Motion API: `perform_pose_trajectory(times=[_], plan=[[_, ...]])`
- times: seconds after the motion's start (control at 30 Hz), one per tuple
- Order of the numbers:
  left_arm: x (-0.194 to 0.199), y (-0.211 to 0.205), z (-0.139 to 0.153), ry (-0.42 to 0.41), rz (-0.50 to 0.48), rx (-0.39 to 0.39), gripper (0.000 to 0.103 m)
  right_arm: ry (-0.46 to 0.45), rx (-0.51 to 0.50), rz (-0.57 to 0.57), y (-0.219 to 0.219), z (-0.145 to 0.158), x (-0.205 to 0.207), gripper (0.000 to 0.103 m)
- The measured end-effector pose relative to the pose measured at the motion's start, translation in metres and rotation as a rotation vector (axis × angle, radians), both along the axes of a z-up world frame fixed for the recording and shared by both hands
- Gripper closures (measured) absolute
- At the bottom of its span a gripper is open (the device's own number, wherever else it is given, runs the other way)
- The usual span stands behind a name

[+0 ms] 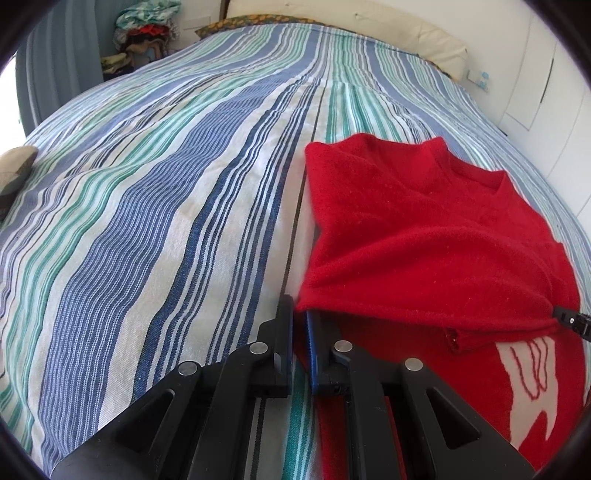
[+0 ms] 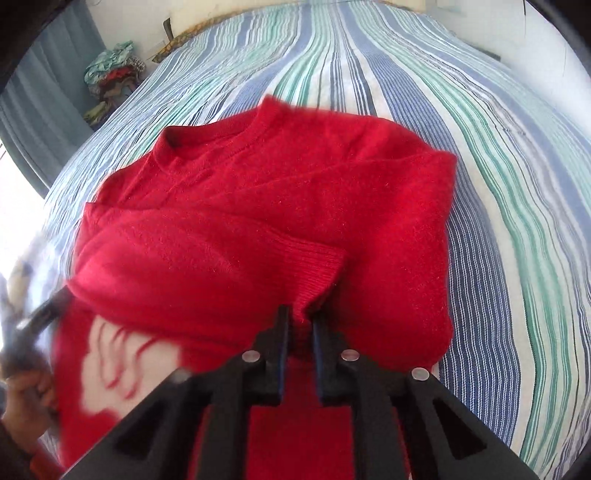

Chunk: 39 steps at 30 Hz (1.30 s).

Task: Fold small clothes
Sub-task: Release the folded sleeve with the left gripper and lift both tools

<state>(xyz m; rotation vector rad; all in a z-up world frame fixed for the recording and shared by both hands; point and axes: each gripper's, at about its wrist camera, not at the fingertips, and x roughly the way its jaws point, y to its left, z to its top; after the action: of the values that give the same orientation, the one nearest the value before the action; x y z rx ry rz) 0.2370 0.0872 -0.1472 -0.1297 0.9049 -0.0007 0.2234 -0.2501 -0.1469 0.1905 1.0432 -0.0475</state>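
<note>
Both grippers pinch red sweater; its white motif unreadable.

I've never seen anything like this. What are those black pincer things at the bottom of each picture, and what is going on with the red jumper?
There is no robot here. A person holds a two-finger gripper in each hand, and each gripper carries a wide-angle camera looking forward along its fingers, which is why the bed looks curved.

One picture comes from the left gripper, the other from the right gripper. The same red sweater appears in both, lying on a bed with a striped bedspread. A white design shows on its near part, and cloth is folded over it.

The right gripper is pinching a ribbed cuff. The left gripper's fingers are close together at the sweater's folded edge, apparently clamped on it. Part of the person's hand shows, blurred, in the right view. A pile of other clothes sits beyond the bed.
</note>
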Motion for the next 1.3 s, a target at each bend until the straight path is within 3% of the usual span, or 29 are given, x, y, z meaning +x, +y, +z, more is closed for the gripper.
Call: perform_pose_trajectory(times=[0.53, 0.57, 0.63, 0.67, 0.7, 0.73, 0.8, 1.03, 1.3], plan=[[-0.001, 0.000, -0.001, -0.015, -0.007, -0.001, 0.093, -0.021, -0.088, 0.032, 0.007, 0.002, -0.004, 0.087], [-0.001, 0.000, -0.001, -0.016, -0.009, -0.009, 0.093, -0.021, -0.095, 0.028, 0.007, 0.004, -0.005, 0.081], [-0.002, 0.001, 0.000, -0.018, -0.010, -0.016, 0.091, -0.021, -0.103, 0.012, 0.006, 0.008, -0.007, 0.059], [-0.004, 0.000, 0.002, -0.017, -0.009, -0.015, 0.087, -0.024, -0.100, 0.006, 0.005, 0.012, -0.010, 0.037], [-0.006, -0.001, 0.004, -0.015, -0.008, -0.005, 0.076, -0.031, -0.101, 0.000, 0.004, 0.016, -0.013, 0.027], [-0.009, -0.003, 0.006, -0.013, -0.003, 0.015, 0.067, -0.041, -0.108, -0.004, 0.003, 0.021, -0.018, 0.027], [-0.016, -0.006, 0.013, -0.005, 0.014, 0.066, 0.016, -0.061, -0.146, 0.002, 0.004, 0.030, -0.027, 0.027], [-0.065, 0.002, 0.036, -0.039, -0.002, 0.030, 0.014, -0.135, -0.326, 0.032, 0.010, 0.061, -0.070, 0.027], [-0.116, -0.012, 0.056, -0.071, -0.054, 0.052, 0.014, -0.160, -0.419, 0.009, 0.012, 0.079, -0.107, 0.027]])
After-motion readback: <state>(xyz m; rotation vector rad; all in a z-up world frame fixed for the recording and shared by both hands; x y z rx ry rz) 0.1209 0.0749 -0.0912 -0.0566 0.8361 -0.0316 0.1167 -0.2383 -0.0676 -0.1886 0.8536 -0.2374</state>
